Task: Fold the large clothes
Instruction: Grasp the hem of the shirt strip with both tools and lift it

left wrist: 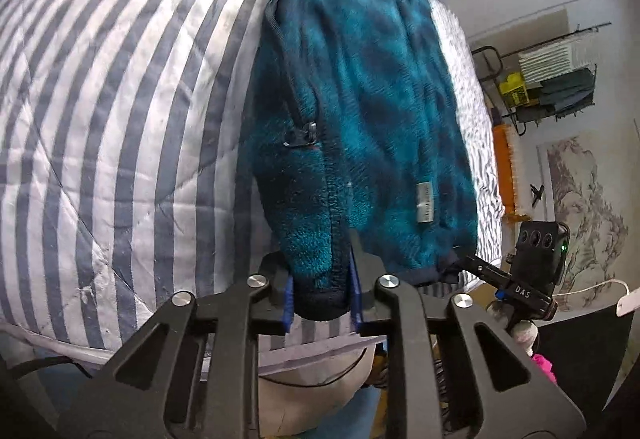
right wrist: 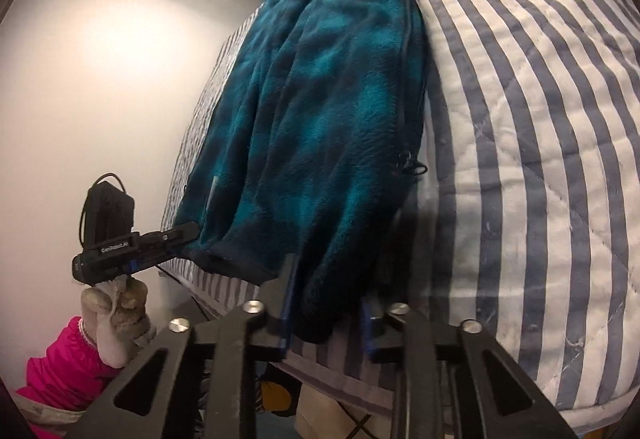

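Note:
A teal and dark blue fleece jacket (left wrist: 360,111) lies folded lengthwise on a striped quilt; it also shows in the right wrist view (right wrist: 320,111). My left gripper (left wrist: 322,299) has its jaws around one bottom hem corner, with the fleece between the blue pads. My right gripper (right wrist: 328,315) has its jaws around the other hem corner, which hangs between them with a gap on the right side. The right gripper also shows in the left wrist view (left wrist: 472,265), and the left gripper in the right wrist view (right wrist: 188,231), both at the hem.
The blue and white striped quilt (left wrist: 120,119) covers the bed (right wrist: 520,119). A wall with a rack of items (left wrist: 540,87) and a picture (left wrist: 584,215) stands on one side. A gloved hand with a pink sleeve (right wrist: 80,351) holds the left gripper.

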### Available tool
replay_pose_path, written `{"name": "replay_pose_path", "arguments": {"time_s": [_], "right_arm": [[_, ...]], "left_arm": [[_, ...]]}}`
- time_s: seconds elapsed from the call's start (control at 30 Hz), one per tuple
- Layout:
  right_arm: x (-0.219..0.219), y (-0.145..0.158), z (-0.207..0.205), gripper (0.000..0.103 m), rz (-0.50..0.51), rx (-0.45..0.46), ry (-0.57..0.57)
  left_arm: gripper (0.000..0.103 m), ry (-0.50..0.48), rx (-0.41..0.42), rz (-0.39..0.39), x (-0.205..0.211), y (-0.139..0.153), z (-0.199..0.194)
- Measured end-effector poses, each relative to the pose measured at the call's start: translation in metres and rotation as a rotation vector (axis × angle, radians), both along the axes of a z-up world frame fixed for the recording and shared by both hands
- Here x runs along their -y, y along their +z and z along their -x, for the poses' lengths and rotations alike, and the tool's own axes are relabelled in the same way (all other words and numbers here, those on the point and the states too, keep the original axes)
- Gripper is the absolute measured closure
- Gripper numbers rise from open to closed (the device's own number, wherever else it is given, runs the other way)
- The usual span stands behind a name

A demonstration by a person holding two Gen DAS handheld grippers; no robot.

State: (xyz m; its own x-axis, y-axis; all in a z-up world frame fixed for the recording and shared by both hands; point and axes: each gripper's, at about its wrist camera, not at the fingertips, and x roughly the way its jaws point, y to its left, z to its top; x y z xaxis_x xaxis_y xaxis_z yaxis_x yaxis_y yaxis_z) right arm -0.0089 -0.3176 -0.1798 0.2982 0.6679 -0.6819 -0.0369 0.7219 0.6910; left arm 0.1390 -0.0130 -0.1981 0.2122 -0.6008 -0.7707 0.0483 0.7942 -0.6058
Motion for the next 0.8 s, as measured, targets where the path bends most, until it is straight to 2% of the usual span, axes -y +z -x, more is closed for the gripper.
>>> {"name": "replay_pose_path", "arguments": {"time_s": [0.17,0.33,0.47,0.57,0.67,0.8], "right_arm": [[0.005,0.021,-0.005,0.087,-0.062,0.016,-0.030],[0.014,0.055,-0.017,0.087,-0.129,0.052,-0.064],[0.020,0.084,-0.043,0.088,-0.142,0.076,-0.095],[0.021,0.104,-0.066,0.088,-0.128,0.105,-0.112],[0.025,0.119,-0.094,0.088,-0.079,0.128,-0.124],[0.027,0.117,-0.136,0.088,-0.045,0.123,-0.156]], "left_arm": [[0.087,-0.020,0.100,-0.029,0.005,0.030,0.005],[0.088,0.003,0.162,0.009,0.010,0.060,-0.006],[0.088,0.046,0.213,0.040,0.014,0.088,-0.035],[0.088,0.083,0.232,0.035,0.013,0.101,-0.060],[0.088,0.106,0.250,0.004,0.019,0.107,-0.092],[0.088,0.138,0.246,-0.025,0.030,0.100,-0.134]]}}
